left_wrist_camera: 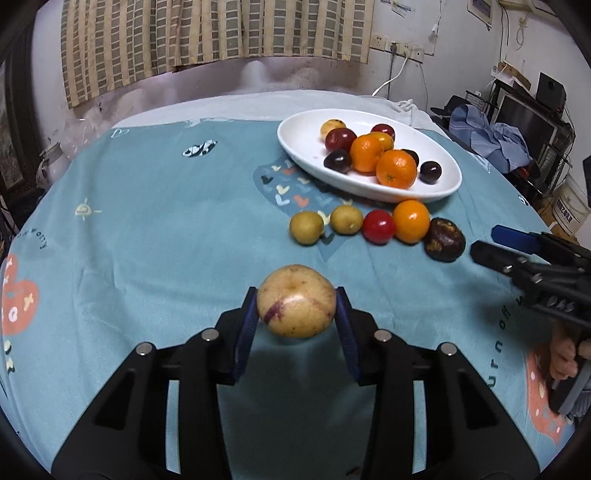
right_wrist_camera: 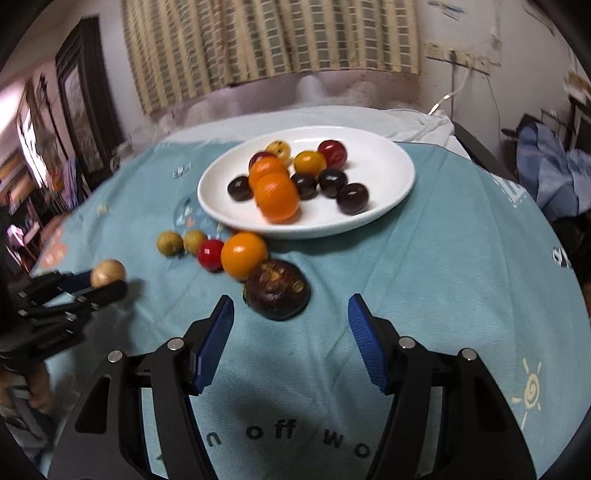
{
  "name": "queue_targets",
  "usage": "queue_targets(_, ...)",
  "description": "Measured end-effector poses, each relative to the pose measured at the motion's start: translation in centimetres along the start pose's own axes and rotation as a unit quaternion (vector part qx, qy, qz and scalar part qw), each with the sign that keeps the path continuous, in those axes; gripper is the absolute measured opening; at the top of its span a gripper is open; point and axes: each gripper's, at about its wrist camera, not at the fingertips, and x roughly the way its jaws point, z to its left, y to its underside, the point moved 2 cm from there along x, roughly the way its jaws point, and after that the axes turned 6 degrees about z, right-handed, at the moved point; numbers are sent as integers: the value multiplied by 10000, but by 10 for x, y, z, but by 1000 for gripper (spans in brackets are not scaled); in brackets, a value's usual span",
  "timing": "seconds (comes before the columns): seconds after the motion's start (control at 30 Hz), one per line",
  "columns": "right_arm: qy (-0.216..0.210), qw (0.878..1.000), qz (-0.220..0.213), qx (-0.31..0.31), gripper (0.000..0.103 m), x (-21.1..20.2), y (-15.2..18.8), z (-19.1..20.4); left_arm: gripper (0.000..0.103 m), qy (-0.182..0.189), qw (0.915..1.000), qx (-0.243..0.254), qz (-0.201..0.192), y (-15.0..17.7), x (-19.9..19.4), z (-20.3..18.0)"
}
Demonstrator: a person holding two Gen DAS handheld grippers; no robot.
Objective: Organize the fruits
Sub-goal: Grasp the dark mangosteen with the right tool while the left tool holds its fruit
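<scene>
We hold the left tongs (left_wrist_camera: 296, 314) closed on a pale yellow fruit (left_wrist_camera: 296, 306), its skin marked with purple streaks, pinched between the two blue pads just above the teal cloth (left_wrist_camera: 147, 240) that covers the desk. Our right tongs (right_wrist_camera: 291, 332) stand open with nothing between them, their blue pads spread either side of a gap that faces a dark brown-purple fruit (right_wrist_camera: 277, 293) lying on the cloth just ahead.

We take the white oval plate (left_wrist_camera: 303, 129) as our landmark. On it sit two oranges (left_wrist_camera: 396, 168), several dark plums (left_wrist_camera: 337, 161), a couple of red fruits (left_wrist_camera: 383, 131) and a small yellow one (left_wrist_camera: 332, 127), bunched toward its middle. Just in front of the plate's near rim, a row of loose fruit lies on the cloth: two small yellow-green fruits (left_wrist_camera: 306, 228), then a red fruit (left_wrist_camera: 378, 226), then an orange (left_wrist_camera: 411, 220) that sits nearest the rim, and at the end of the row the dark brown-purple fruit, touching the orange. The fruit gripped in our left tongs is well apart from the plate, nearer to us than the row. Behind the plate hangs a checked curtain (left_wrist_camera: 207, 33) on the wall.
</scene>
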Motion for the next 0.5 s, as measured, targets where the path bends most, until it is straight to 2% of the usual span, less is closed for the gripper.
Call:
queue_targets(0.2, 267, 9992, 246, -165, 60, 21, -8, 10, 42, 201, 9997, 103, 42, 4, 5, -2)
queue_targets(0.4, 213, 9990, 371, -109, 58, 36, -16, 11, 42, 272, 9993, 184, 154, 6, 12, -8)
queue_targets(0.5, 182, 9986, 493, -111, 53, 43, -18, 12, 42, 253, 9991, 248, 213, 8, 16, -12)
